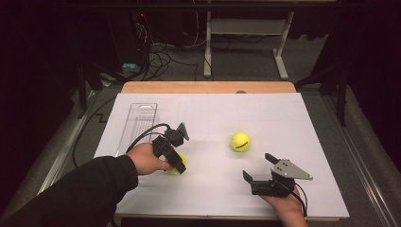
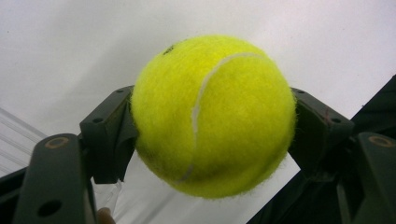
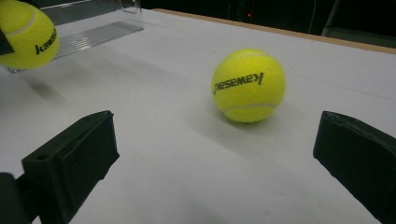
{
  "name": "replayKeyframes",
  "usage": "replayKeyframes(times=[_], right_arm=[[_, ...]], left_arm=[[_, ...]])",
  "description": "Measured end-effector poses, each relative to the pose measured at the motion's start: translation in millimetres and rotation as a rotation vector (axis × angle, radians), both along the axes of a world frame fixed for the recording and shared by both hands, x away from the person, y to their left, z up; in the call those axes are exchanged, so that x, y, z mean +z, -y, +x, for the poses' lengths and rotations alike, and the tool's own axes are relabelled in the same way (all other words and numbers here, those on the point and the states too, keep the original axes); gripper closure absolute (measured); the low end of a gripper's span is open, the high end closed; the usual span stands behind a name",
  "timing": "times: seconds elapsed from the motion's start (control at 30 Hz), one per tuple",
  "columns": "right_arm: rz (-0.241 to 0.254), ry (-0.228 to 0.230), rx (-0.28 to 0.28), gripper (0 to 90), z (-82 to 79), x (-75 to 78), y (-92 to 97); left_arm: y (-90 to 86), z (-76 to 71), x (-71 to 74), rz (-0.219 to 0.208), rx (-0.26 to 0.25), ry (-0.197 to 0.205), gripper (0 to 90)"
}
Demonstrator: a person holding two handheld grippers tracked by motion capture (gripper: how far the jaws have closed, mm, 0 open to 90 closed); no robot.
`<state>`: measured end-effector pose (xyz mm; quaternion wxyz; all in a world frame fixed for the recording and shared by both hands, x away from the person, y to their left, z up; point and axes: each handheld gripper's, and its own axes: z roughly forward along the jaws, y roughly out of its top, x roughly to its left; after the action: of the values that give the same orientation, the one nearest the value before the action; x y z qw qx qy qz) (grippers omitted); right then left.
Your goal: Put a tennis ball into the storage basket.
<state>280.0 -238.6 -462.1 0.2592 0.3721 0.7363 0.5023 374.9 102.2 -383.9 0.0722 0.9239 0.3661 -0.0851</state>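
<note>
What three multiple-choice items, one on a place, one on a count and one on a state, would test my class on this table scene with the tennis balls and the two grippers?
1. Where does the clear tray lie on the table?
A. far left
B. near right
C. centre

2. How many tennis balls are there?
A. one
B. two
C. four

3. How do the right gripper's jaws stand?
A. shut on a ball
B. shut on nothing
C. open

Answers:
1 A, the tray sits by the left edge.
2 B, one ball in the left gripper, one loose ball on the table.
3 C, its jaws stand wide apart with the loose ball ahead of them.
</note>
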Motion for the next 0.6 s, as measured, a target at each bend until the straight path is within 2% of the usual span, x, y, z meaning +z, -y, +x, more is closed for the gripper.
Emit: replayKeyframes(times=[0.17, 0.6], right_arm=[[0.000, -0.004, -0.013, 0.0, -0.9, -1.8, 6.4], [-0.002, -0.007, -0.019, 0.0, 1.0, -3.6, 5.2]], left_arm=[[-3.3, -0.7, 3.7, 0.013, 0.003, 0.003, 26.0], [-16.7, 1.7, 19.2, 0.018, 0.013, 0.008, 26.0]])
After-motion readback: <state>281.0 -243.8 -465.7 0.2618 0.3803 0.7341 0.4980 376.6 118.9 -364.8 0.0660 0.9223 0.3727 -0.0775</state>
